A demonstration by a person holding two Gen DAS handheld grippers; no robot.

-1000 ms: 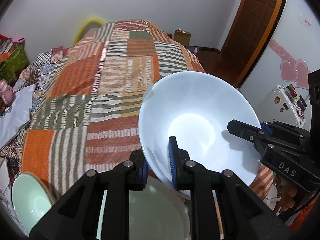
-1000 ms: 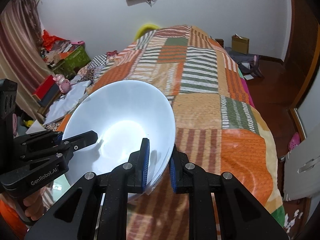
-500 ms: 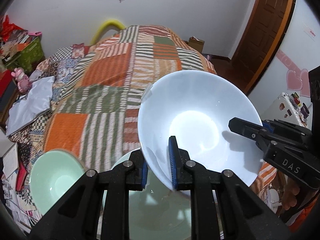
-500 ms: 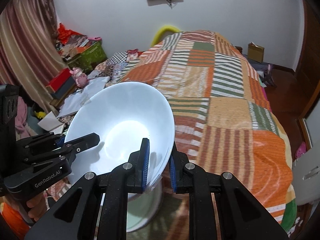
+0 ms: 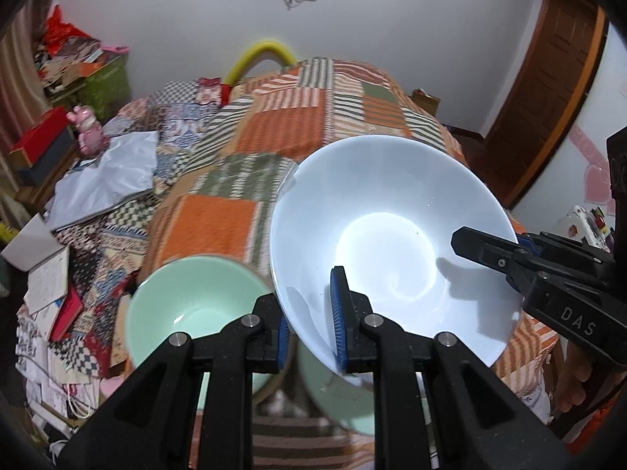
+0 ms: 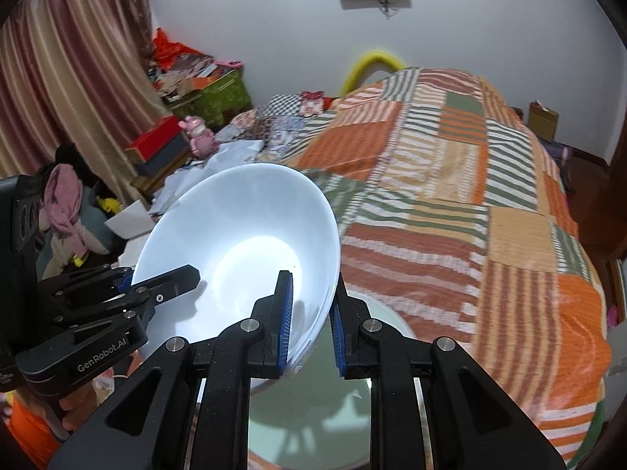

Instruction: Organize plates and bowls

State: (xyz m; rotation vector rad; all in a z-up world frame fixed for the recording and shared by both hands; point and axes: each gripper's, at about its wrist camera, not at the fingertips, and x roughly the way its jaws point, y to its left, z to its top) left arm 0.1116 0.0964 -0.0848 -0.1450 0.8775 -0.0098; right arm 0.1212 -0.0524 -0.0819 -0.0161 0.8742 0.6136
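A large white bowl (image 5: pixel 388 231) is held in the air by both grippers at once. My left gripper (image 5: pixel 309 325) is shut on its near left rim. My right gripper (image 6: pixel 309 321) is shut on its right rim; it shows in the left wrist view (image 5: pixel 521 254) at the bowl's right side. The white bowl (image 6: pixel 239 258) hangs over a pale green plate (image 6: pixel 313 403) below it. A pale green bowl (image 5: pixel 192 305) stands at lower left beside another pale green dish (image 5: pixel 337 395) partly hidden under the white bowl.
A bed with an orange, green and white striped patchwork quilt (image 5: pixel 313 117) fills the middle. Papers, books and boxes (image 5: pixel 51 274) lie at the left. A brown door (image 5: pixel 548 90) is at the right. Curtains (image 6: pixel 66 78) hang at the far left.
Both grippers have carried the white bowl back and leftwards over the green dishes. The green bowl and plate have come further into view below.
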